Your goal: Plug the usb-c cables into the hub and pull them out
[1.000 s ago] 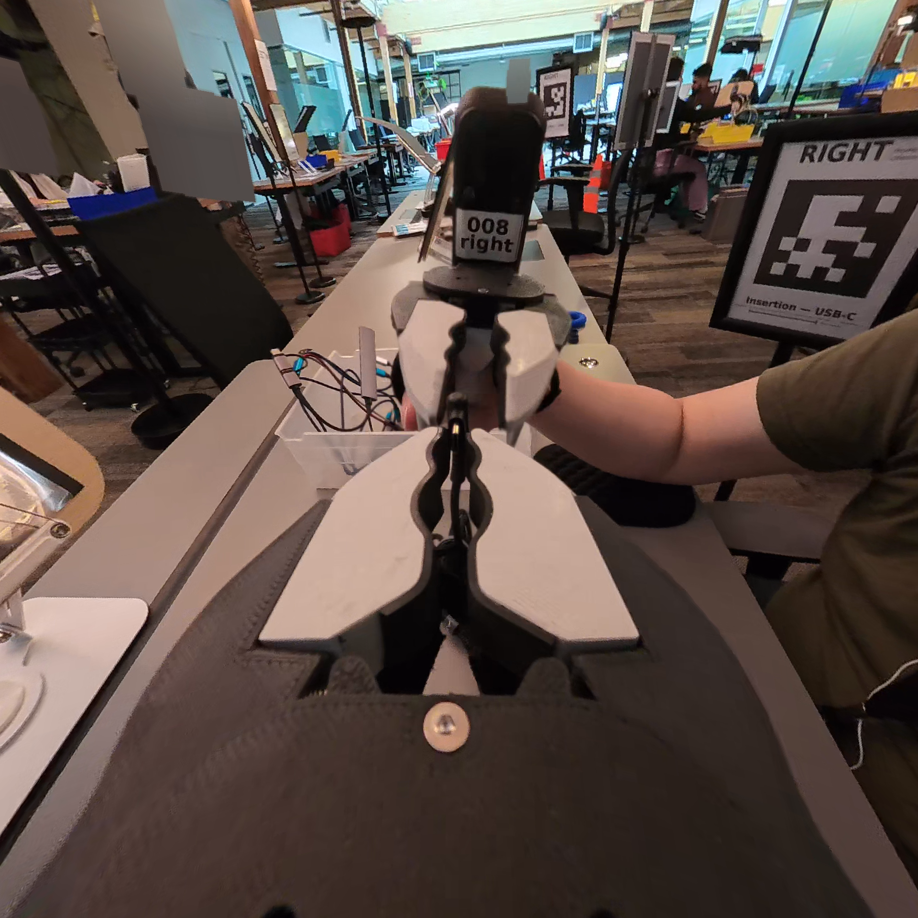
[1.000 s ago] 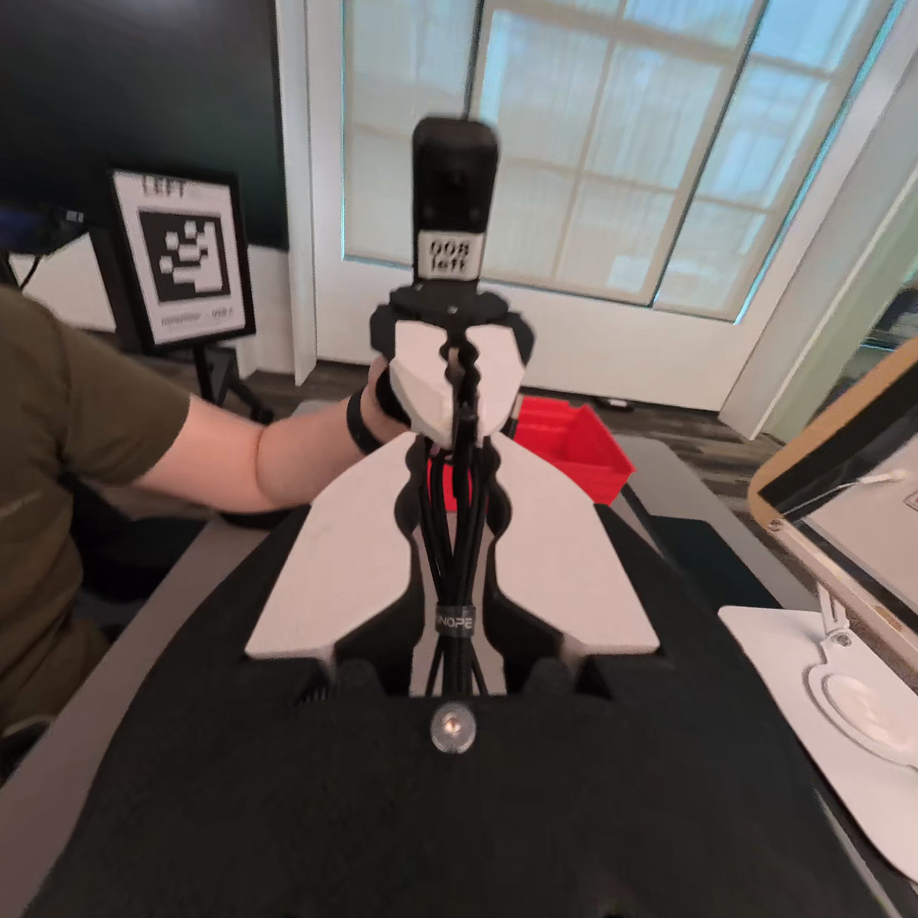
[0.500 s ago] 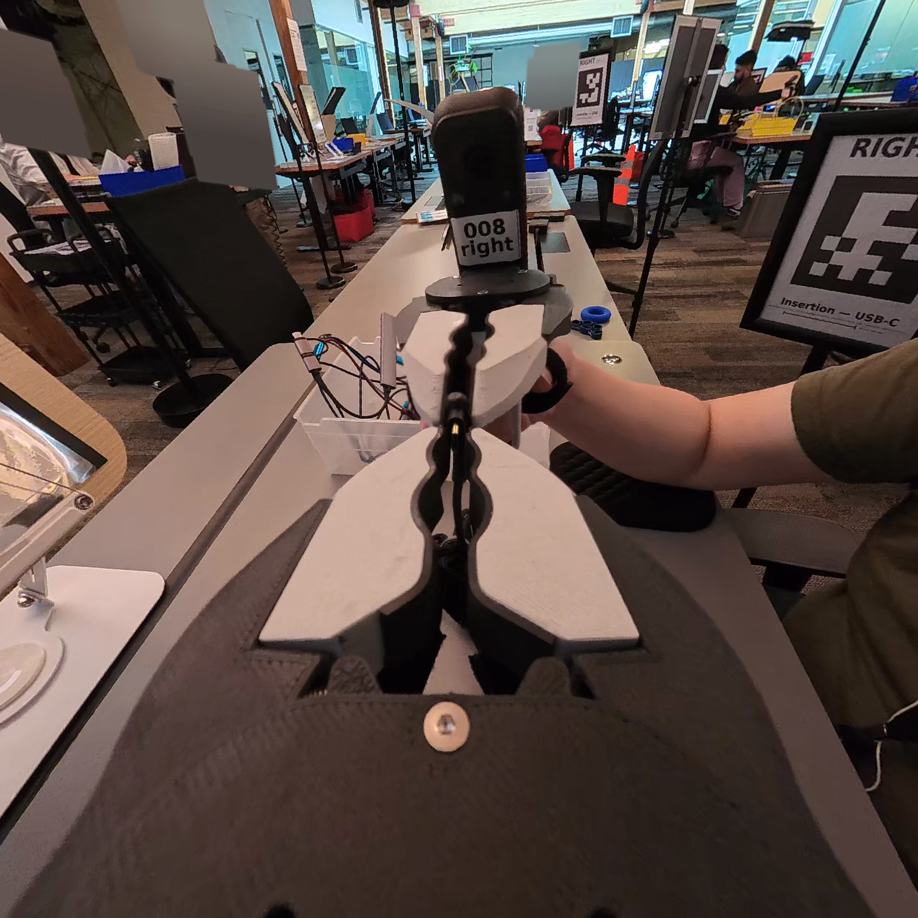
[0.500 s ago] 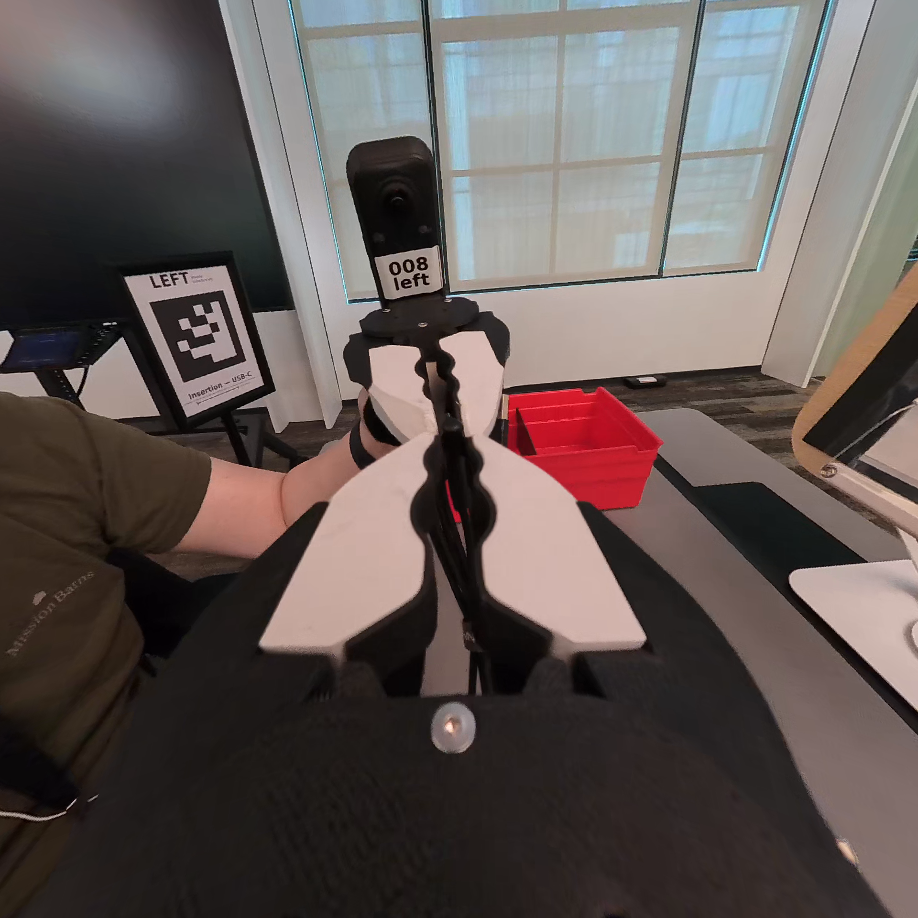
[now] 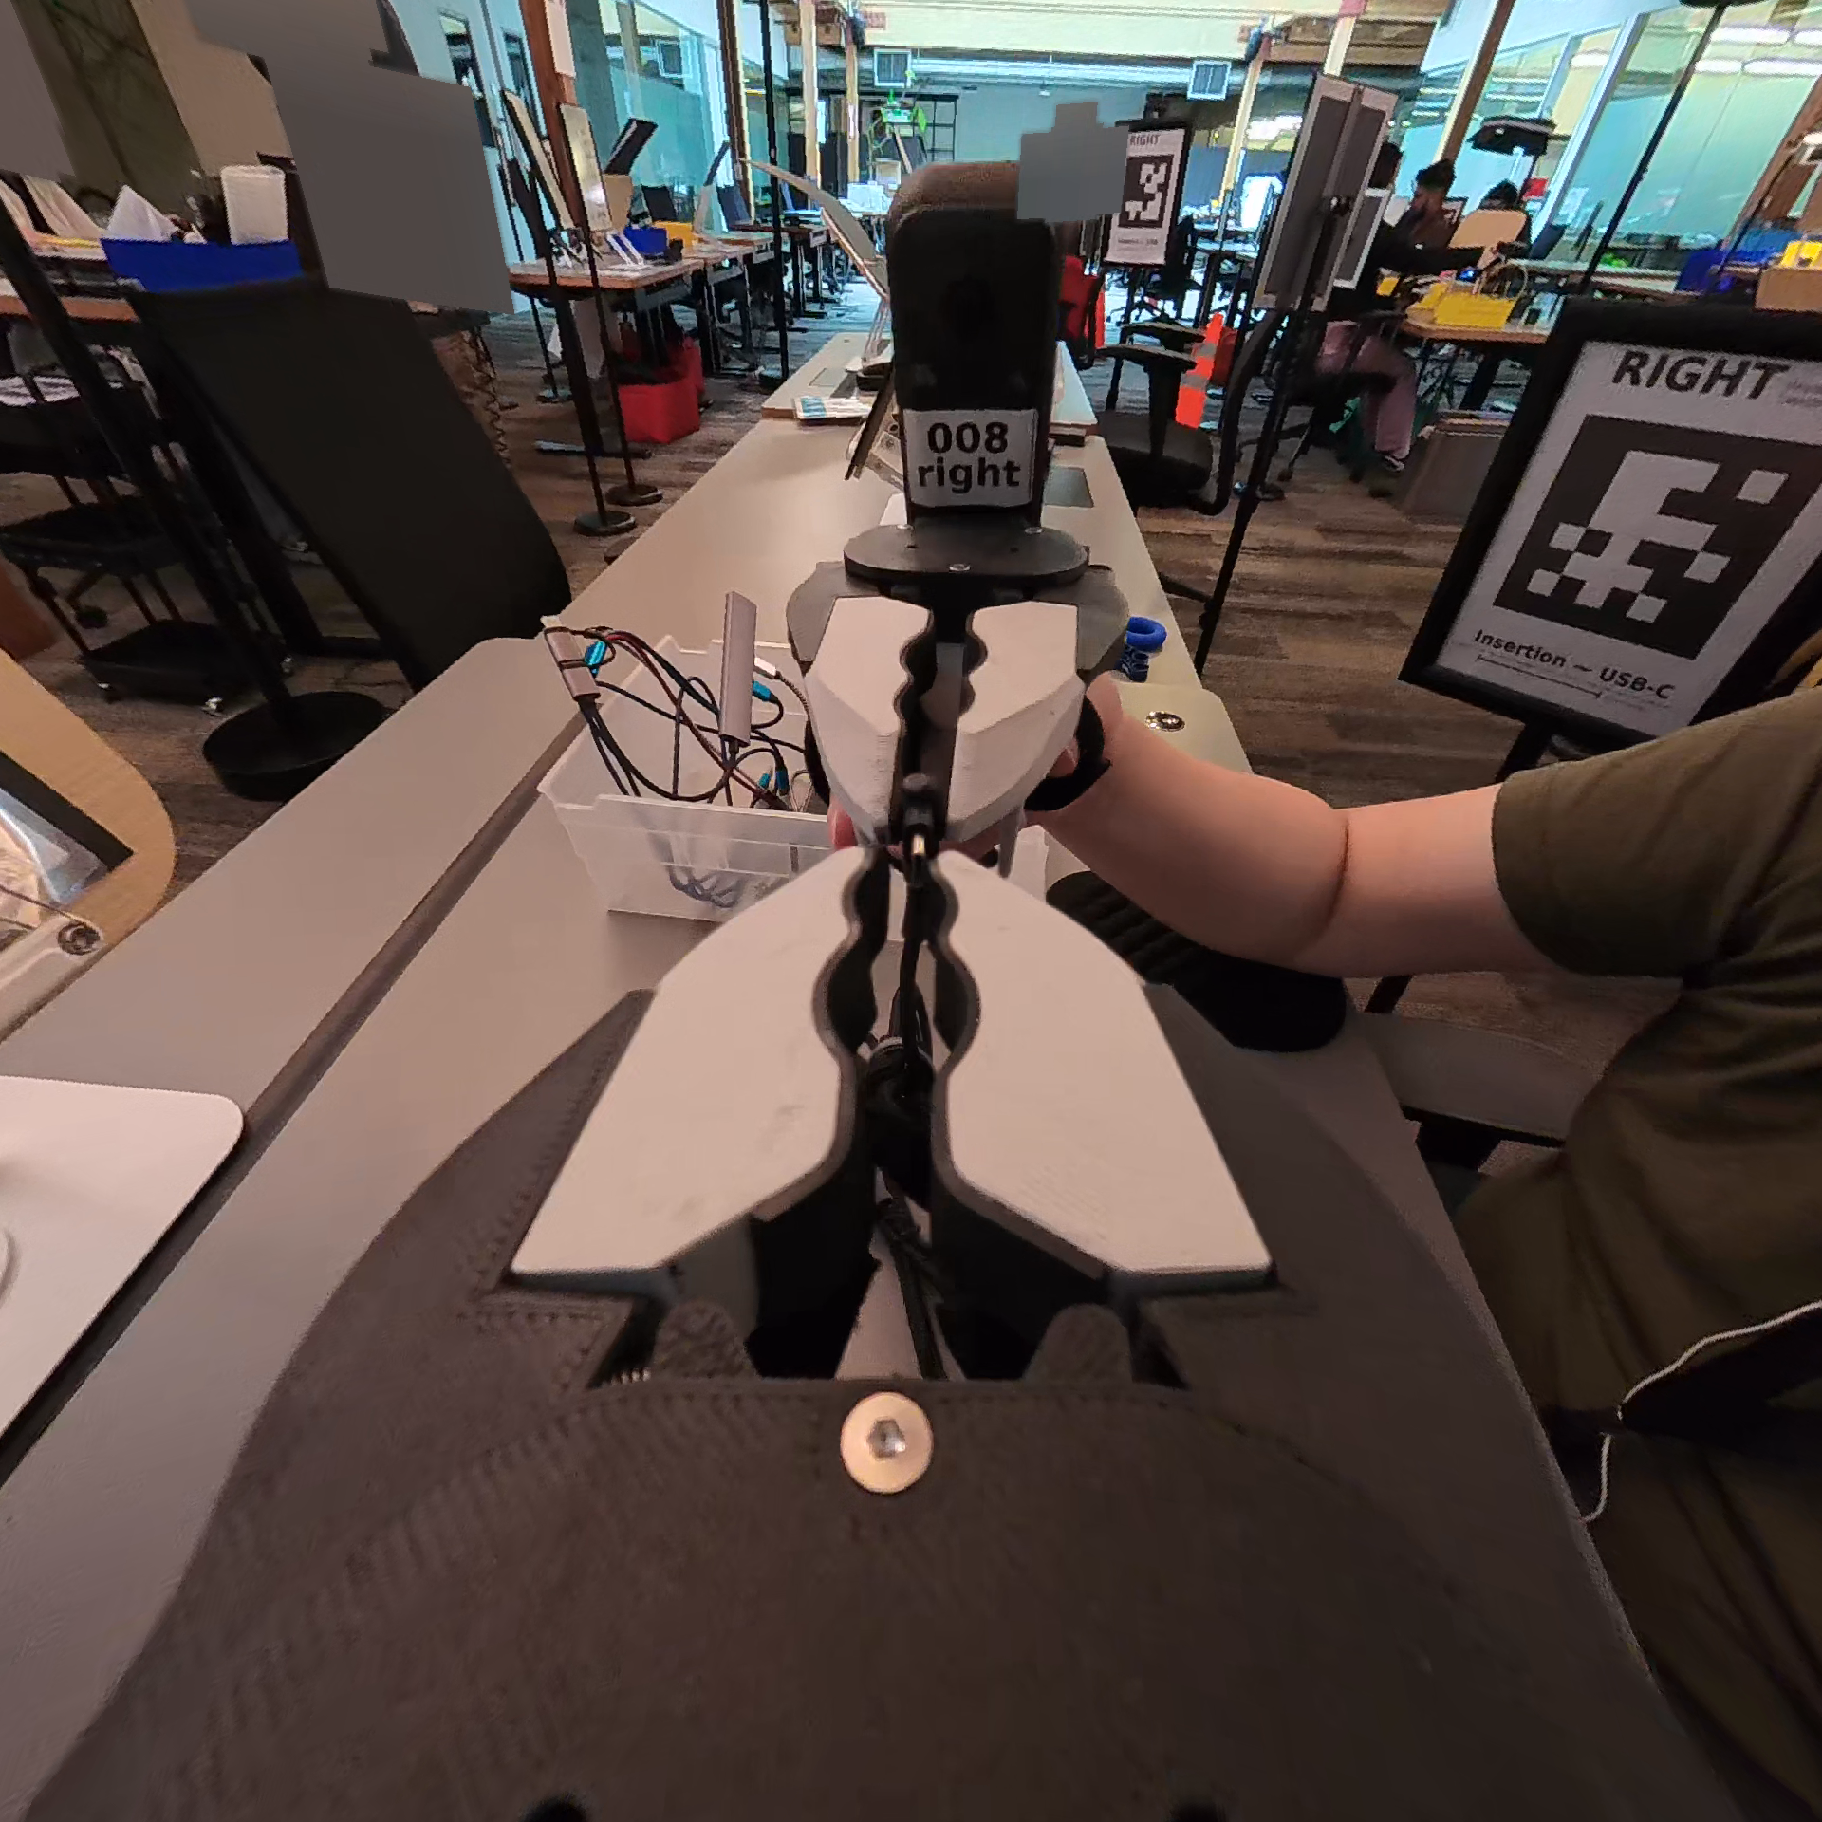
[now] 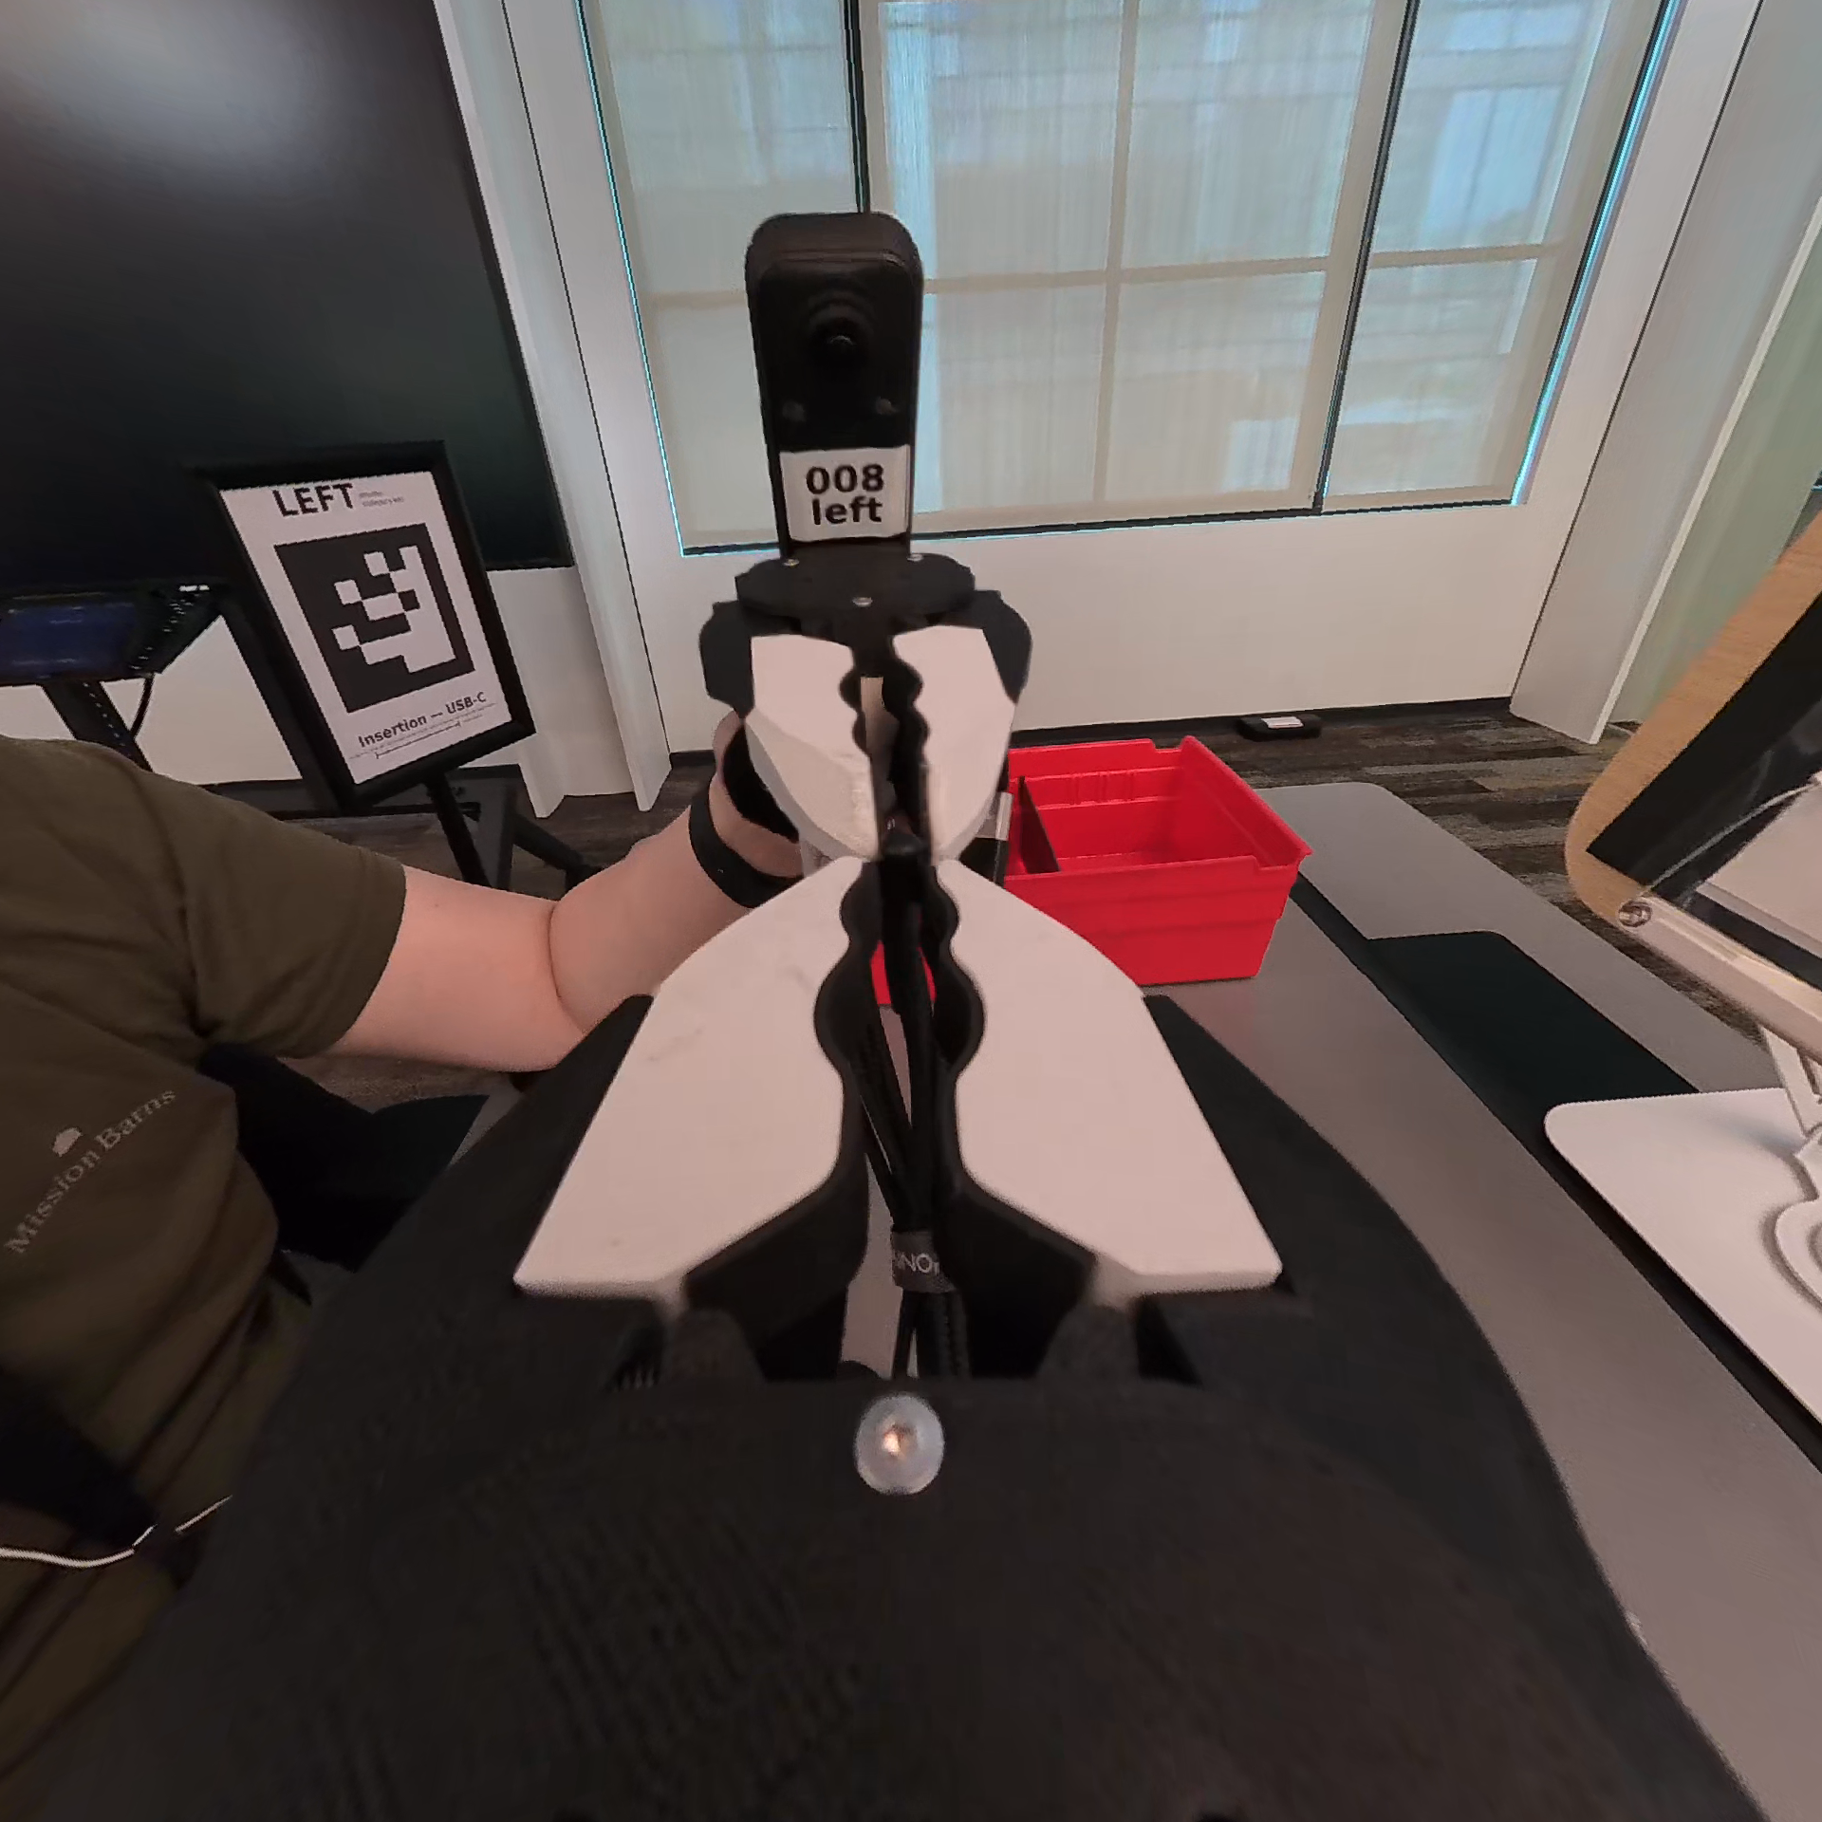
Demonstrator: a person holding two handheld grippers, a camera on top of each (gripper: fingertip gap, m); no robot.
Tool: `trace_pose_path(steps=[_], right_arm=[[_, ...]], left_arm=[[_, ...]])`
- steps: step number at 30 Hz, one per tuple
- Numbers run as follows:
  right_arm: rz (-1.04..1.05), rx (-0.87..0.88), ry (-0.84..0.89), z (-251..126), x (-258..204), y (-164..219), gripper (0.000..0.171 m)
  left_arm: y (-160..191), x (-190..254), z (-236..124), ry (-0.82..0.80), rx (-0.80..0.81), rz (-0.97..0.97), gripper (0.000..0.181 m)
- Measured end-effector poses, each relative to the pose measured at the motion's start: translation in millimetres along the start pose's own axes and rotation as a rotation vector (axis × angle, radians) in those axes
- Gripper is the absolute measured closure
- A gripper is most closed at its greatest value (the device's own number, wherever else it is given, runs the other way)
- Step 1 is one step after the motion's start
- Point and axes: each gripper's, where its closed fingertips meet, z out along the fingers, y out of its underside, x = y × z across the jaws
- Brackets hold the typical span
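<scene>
My two grippers face each other tip to tip above the grey table (image 5: 394,887). My left gripper (image 5: 902,868) is shut on a black USB-C cable (image 5: 907,1085), whose plug (image 5: 917,846) pokes out with a gold-coloured tip. My right gripper (image 6: 902,868) is shut on a strapped bundle of black cable (image 6: 917,1134), its end (image 6: 902,846) at the fingertips. Each gripper shows in the other's view, the right gripper (image 5: 912,818) and the left gripper (image 6: 887,828). I cannot tell whether the two ends are joined. A grey hub (image 5: 737,665) stands upright in a clear bin.
The clear bin (image 5: 631,838) holds several loose cables. A red bin (image 6: 1154,887) sits behind the left gripper. A white stand base (image 6: 1676,1232) lies at the table's side. A black pad (image 5: 1183,976) lies under the person's forearm (image 5: 1232,868). Marker boards (image 5: 1656,532) stand beside the table. Only a small space, under 4 cm, lies between the two pairs of fingers.
Both grippers stay shut and tip to tip. The pair has shifted a little and levelled out, so the background has swung in both views.
</scene>
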Motion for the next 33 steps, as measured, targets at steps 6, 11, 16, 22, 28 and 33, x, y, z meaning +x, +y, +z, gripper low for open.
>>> trace_pose_path(steps=[6,11,16,22,28,33], right_arm=[[0.01,0.043,0.005,-0.3,1.9,-3.6,0.162],[0.066,0.091,-0.002,1.5,4.7,-6.4,0.155],[0.071,0.082,0.0,6.1,5.1,-2.2,0.157],[0.108,0.114,-0.037,7.1,2.5,-4.3,0.159],[0.139,0.125,-0.071,6.2,-0.1,-6.2,0.16],[0.185,0.136,-0.107,5.3,-1.5,-7.1,0.162]], left_arm=[[-3.7,-0.6,0.5,-0.018,0.009,0.02,0.18],[-7.3,-3.4,-1.2,-0.038,0.029,0.017,0.18],[-6.5,-4.0,0.1,-0.031,0.03,0.001,0.18],[-6.6,-3.5,0.3,-0.027,0.032,0.001,0.18],[-7.7,-0.9,0.3,-0.013,0.035,0.0,0.18],[-8.1,-0.2,0.6,-0.011,0.038,0.003,0.18]])
